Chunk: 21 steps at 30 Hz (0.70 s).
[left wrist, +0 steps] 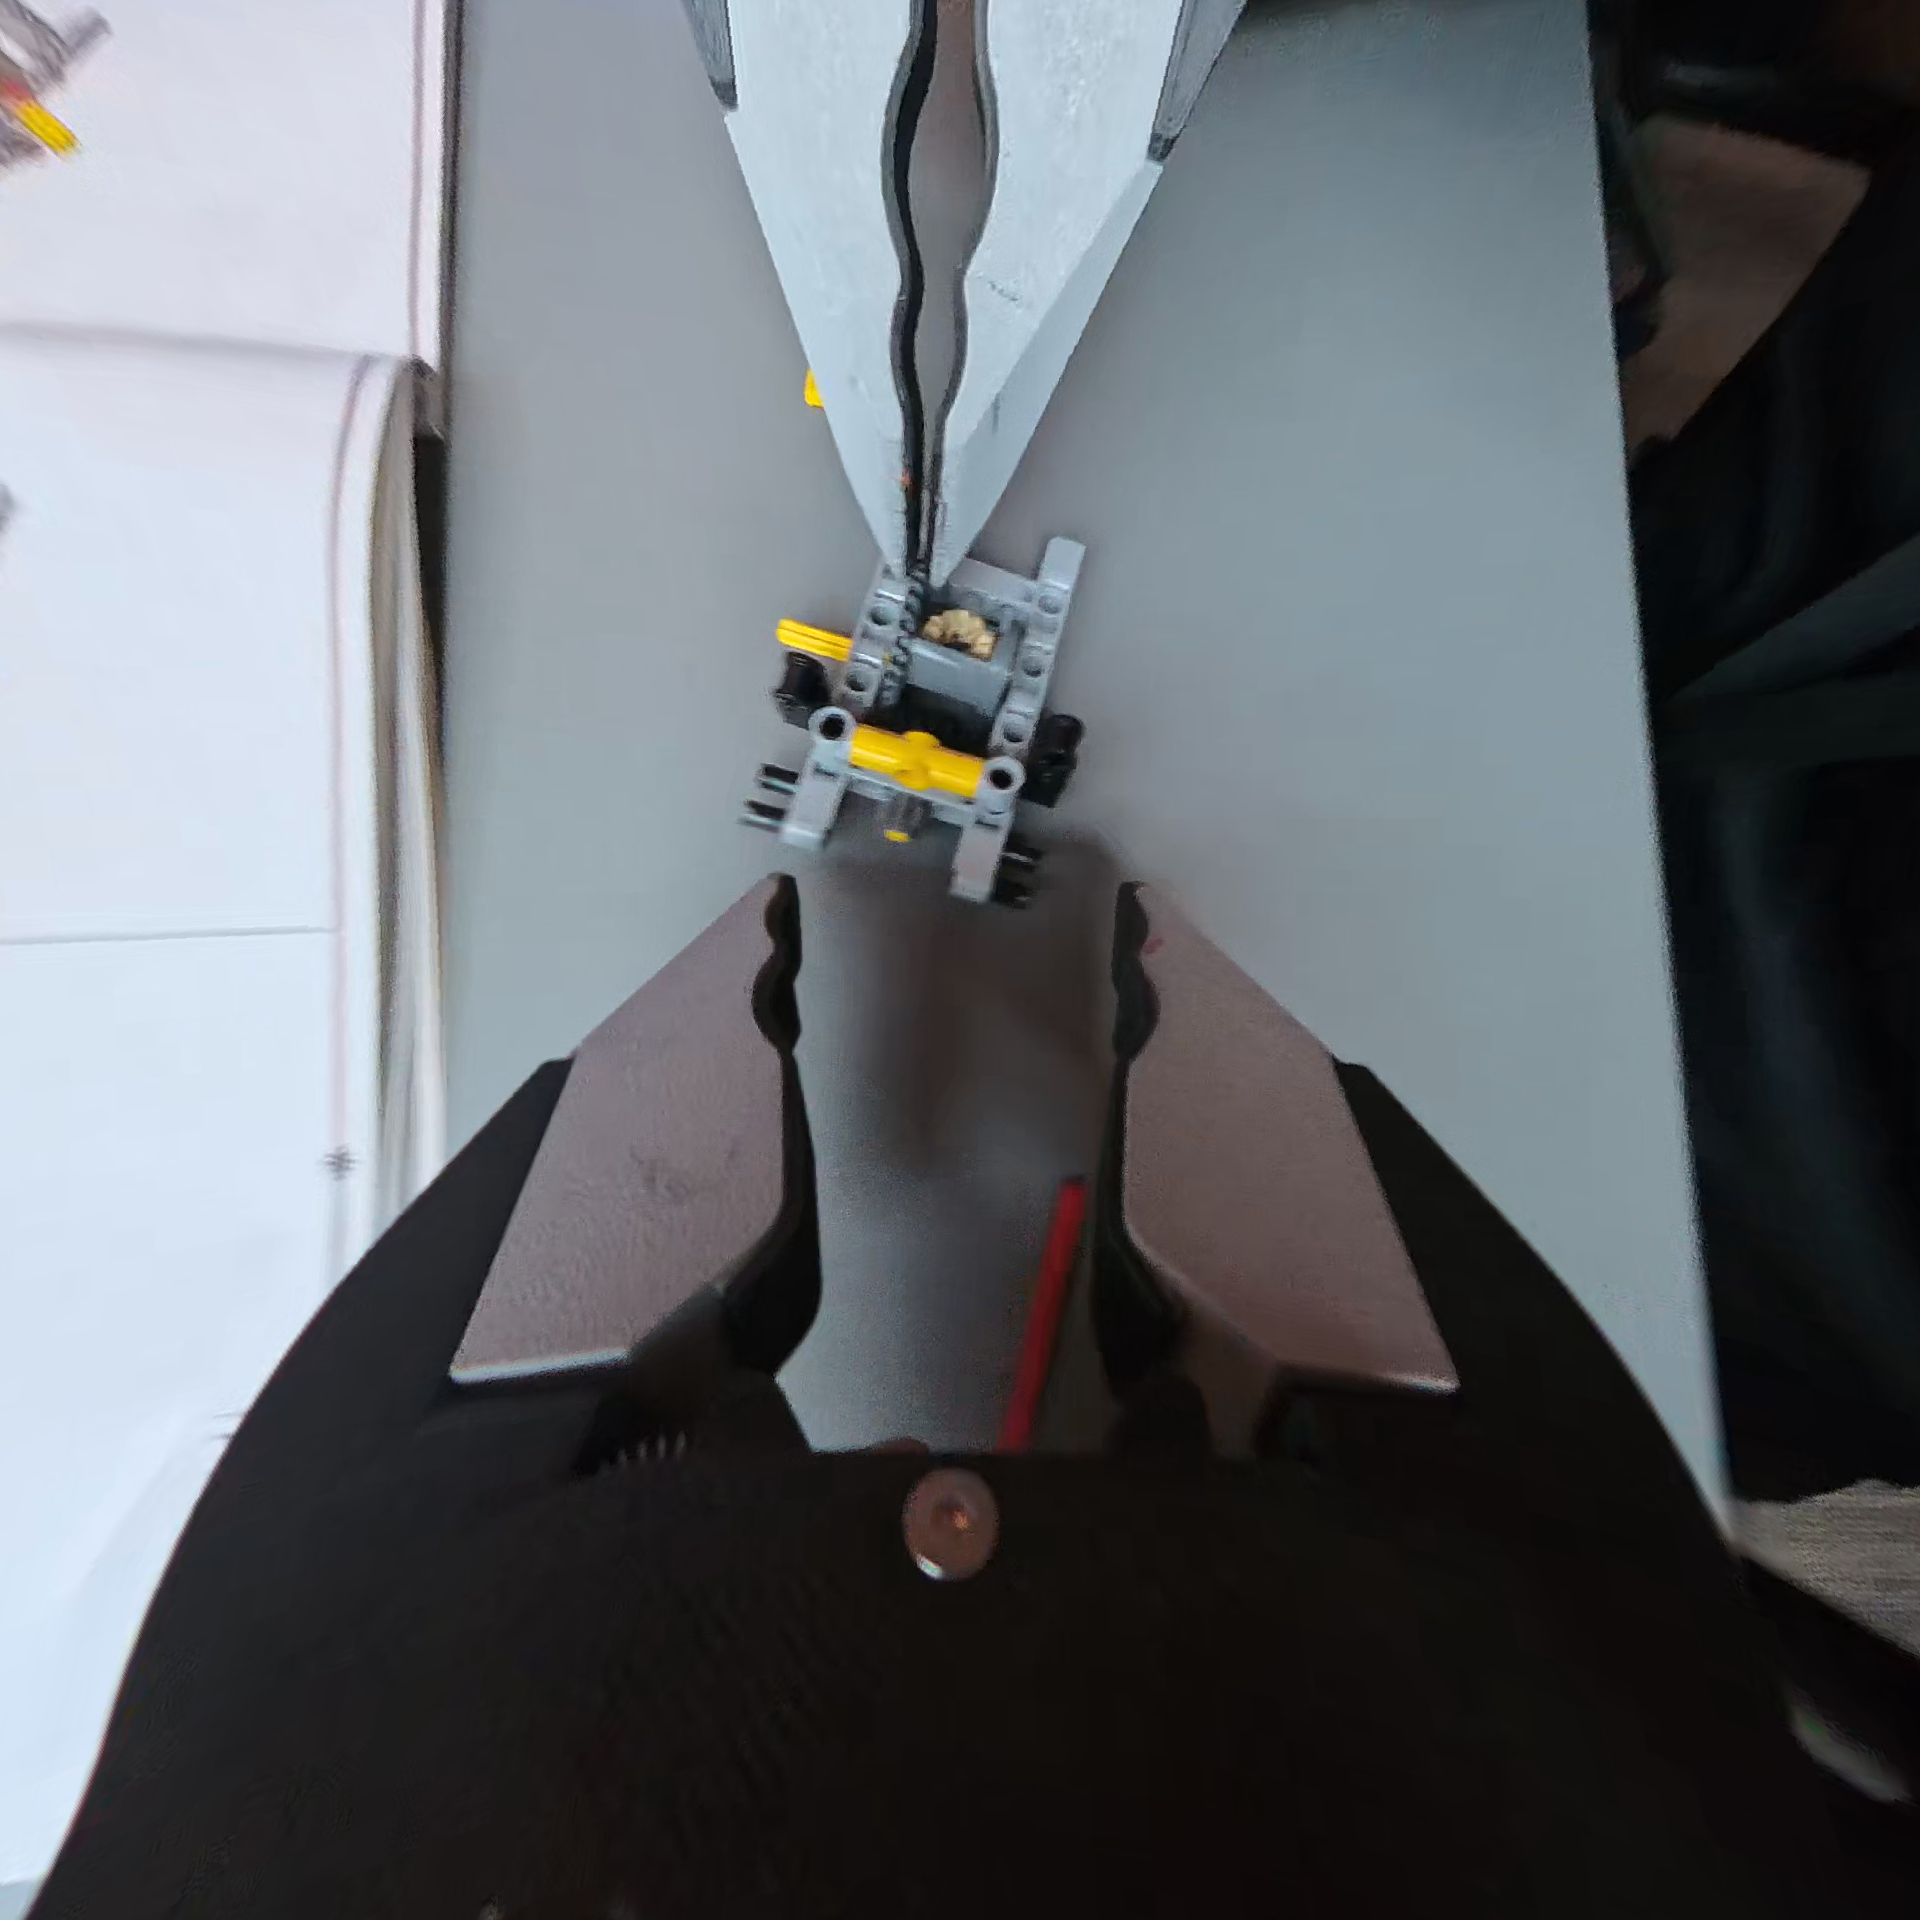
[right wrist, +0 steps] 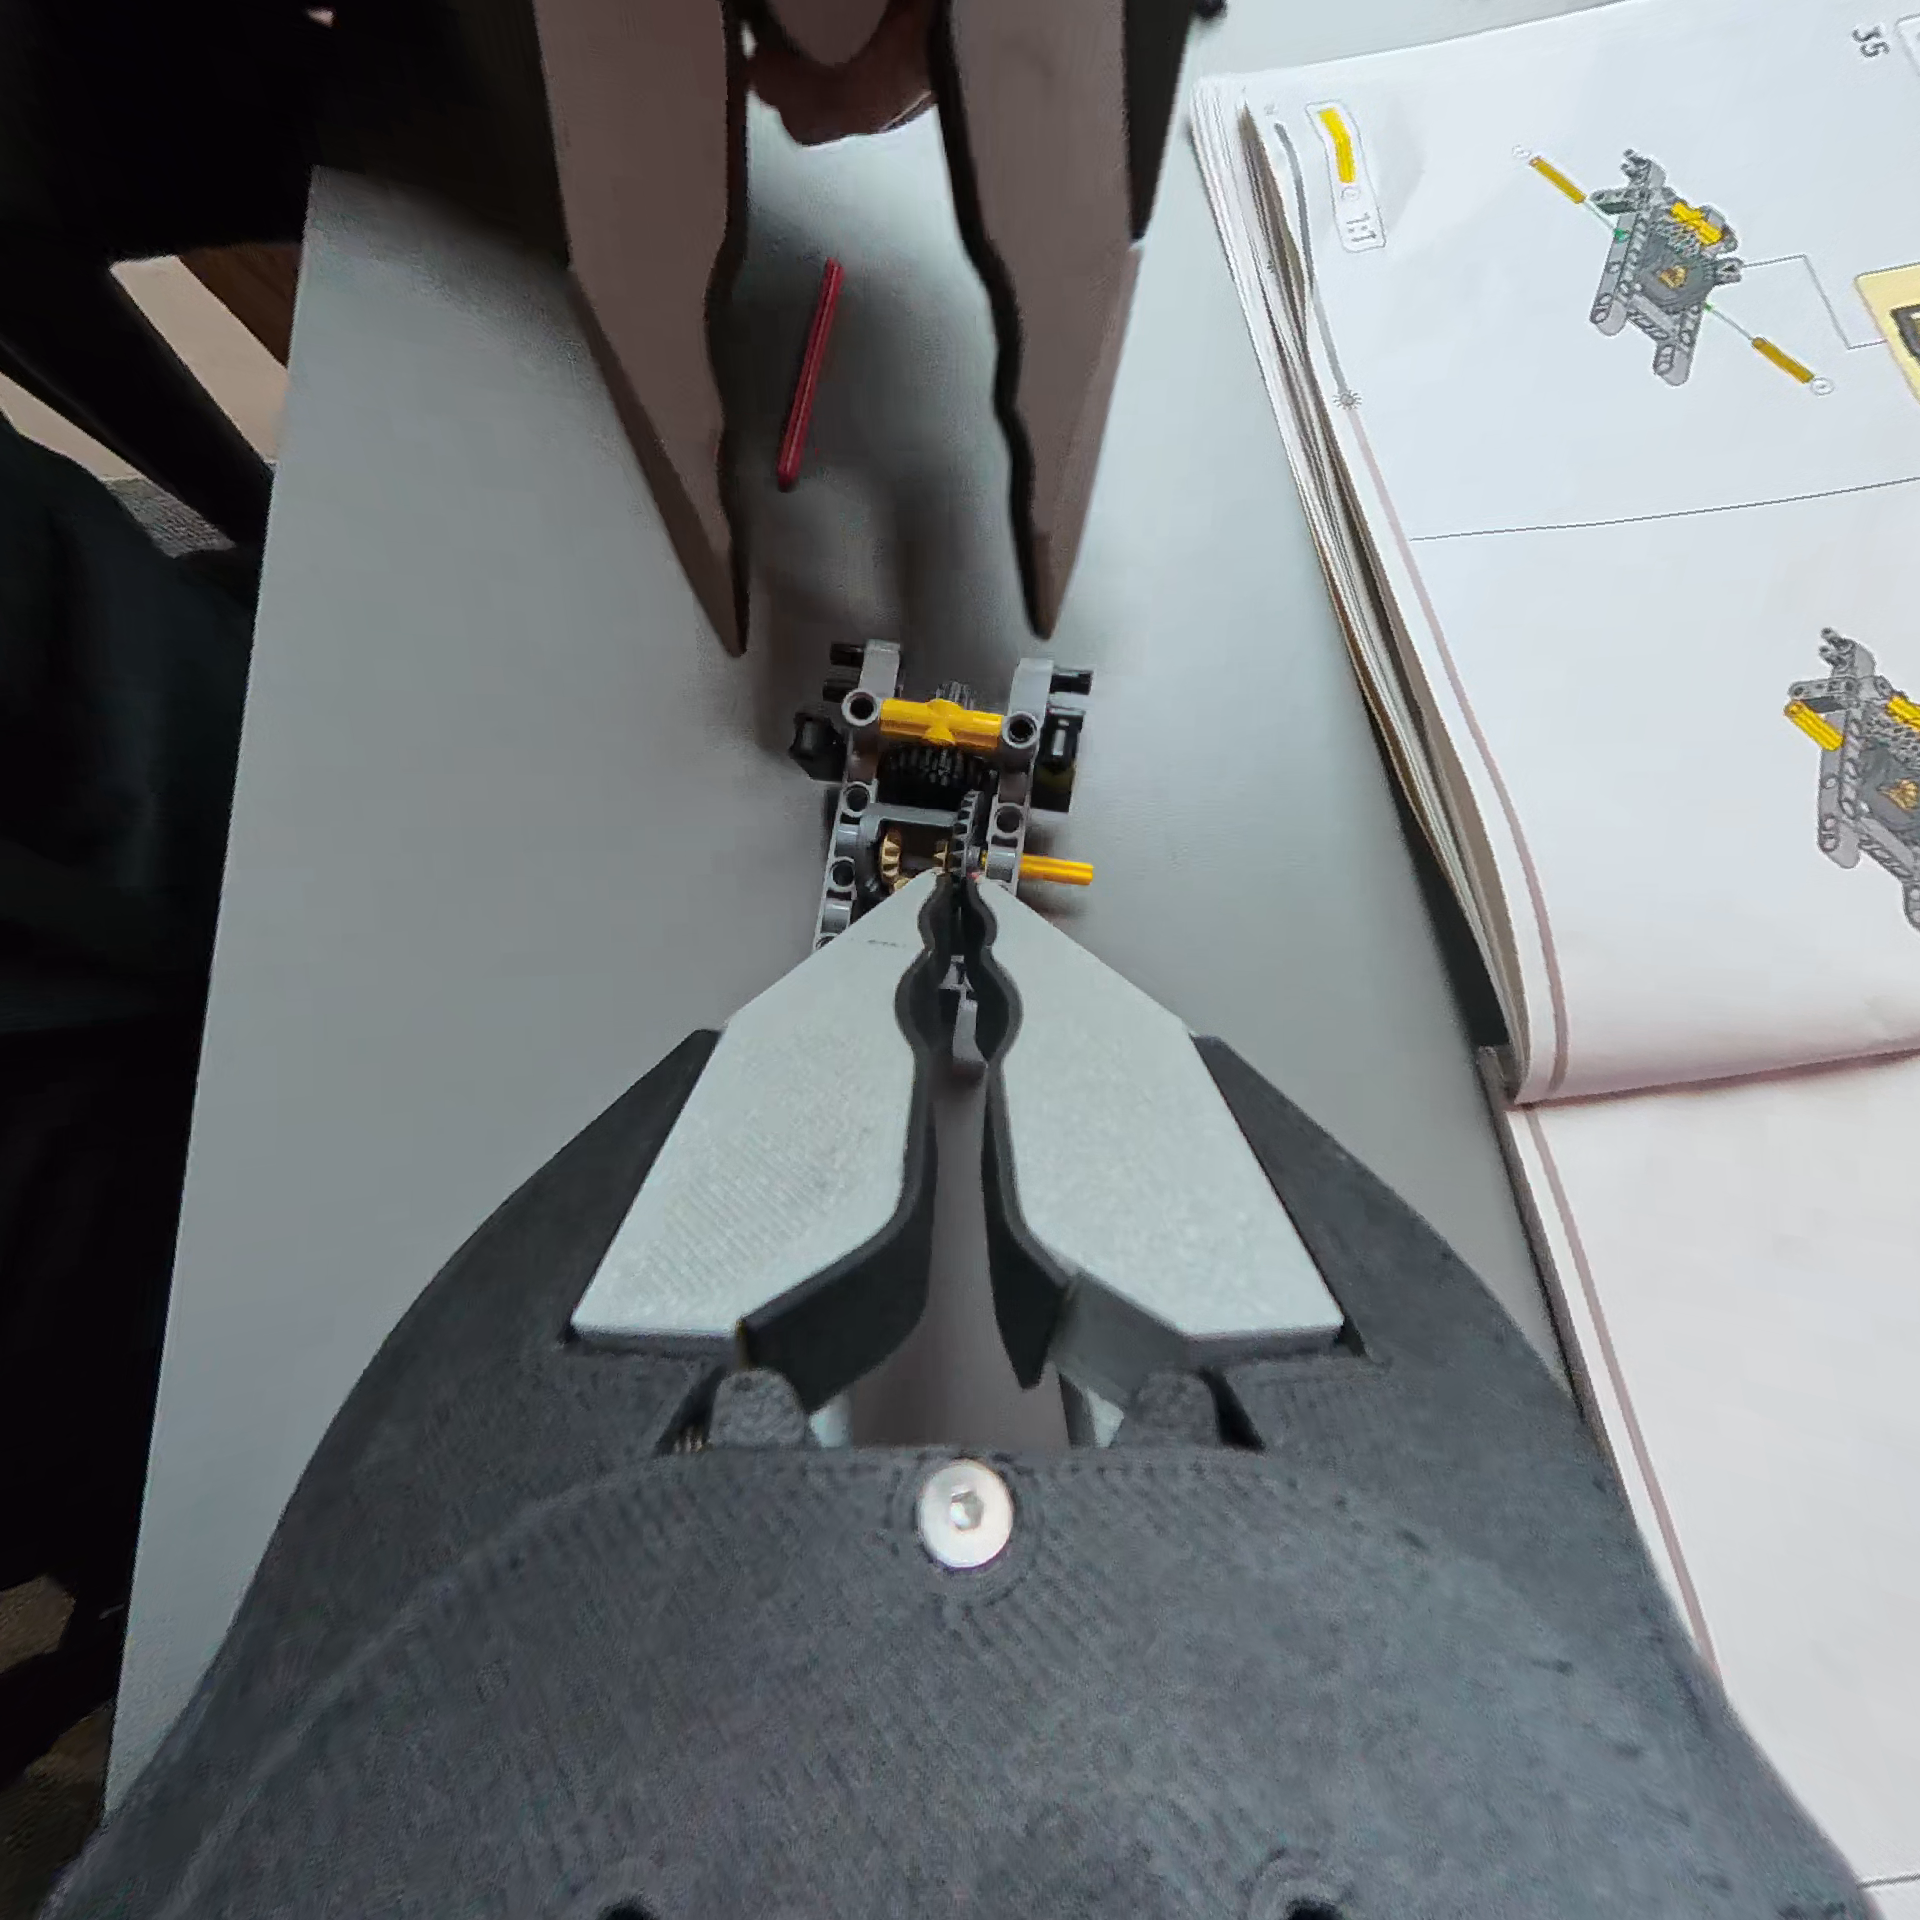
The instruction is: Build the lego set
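Right gripper [right wrist: 961, 894] pinching grey Technic frame assembly [right wrist: 940, 790] on grey table [right wrist: 499, 831] — left gripper [left wrist: 956, 894] hovering wide open just beside it; red axle [right wrist: 810, 374] lying near; instruction booklet [right wrist: 1662, 623] lying open alongside.

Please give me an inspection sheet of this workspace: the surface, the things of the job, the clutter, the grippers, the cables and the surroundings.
Surface: grey table, mostly bare.
Job's things: grey, black and yellow lego assembly standing on the table; red axle lying loose beyond it; open instruction booklet beside it.
Clutter: nothing seen.
Grippers: right gripper shut on a grey beam of the assembly; left gripper open, its tips just short of the assembly, touching nothing.
Cables: nothing seen.
Surroundings: dark area past the table's edge, too dim to identify; a strip of carpet shows low in the left wrist view.
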{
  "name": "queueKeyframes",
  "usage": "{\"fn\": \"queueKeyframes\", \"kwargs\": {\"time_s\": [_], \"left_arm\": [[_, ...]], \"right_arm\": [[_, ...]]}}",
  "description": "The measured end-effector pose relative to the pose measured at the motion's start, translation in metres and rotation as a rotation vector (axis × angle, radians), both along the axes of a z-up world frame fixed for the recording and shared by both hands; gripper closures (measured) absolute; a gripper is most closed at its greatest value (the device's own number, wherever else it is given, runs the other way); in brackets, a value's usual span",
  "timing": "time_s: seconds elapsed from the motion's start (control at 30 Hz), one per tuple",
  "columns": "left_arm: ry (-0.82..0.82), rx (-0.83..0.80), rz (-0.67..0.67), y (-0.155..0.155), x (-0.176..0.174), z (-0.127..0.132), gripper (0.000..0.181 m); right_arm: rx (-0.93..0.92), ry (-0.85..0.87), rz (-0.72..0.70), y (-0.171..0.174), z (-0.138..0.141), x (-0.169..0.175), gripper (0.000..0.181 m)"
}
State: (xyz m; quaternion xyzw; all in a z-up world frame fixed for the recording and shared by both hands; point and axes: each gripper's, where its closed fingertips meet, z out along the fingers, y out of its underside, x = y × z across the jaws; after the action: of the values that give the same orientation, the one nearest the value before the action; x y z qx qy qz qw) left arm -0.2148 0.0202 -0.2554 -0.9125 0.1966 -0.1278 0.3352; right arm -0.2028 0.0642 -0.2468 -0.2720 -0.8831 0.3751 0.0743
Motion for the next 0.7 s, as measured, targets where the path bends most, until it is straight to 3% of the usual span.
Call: {"fn": "queueKeyframes", "kwargs": {"time_s": [0.13, 0.3, 0.37, 0.7], "left_arm": [[0.032, -0.009, -0.085, 0.009, -0.011, -0.004, 0.109], [0.064, 0.001, -0.186, 0.016, -0.002, -0.013, 0.111], [0.085, 0.001, -0.189, 0.018, -0.001, -0.013, 0.120], [0.083, 0.040, -0.097, 0.021, 0.006, -0.014, 0.121]], "right_arm": [[-0.001, -0.054, 0.015, -0.001, 0.001, 0.002, 0.181], [0.059, -0.064, 0.028, -0.001, 0.004, 0.000, 0.181], [0.060, -0.086, 0.026, -0.003, 0.005, -0.001, 0.181], [0.102, -0.067, 0.018, 0.001, 0.003, 0.000, 0.181]]}}
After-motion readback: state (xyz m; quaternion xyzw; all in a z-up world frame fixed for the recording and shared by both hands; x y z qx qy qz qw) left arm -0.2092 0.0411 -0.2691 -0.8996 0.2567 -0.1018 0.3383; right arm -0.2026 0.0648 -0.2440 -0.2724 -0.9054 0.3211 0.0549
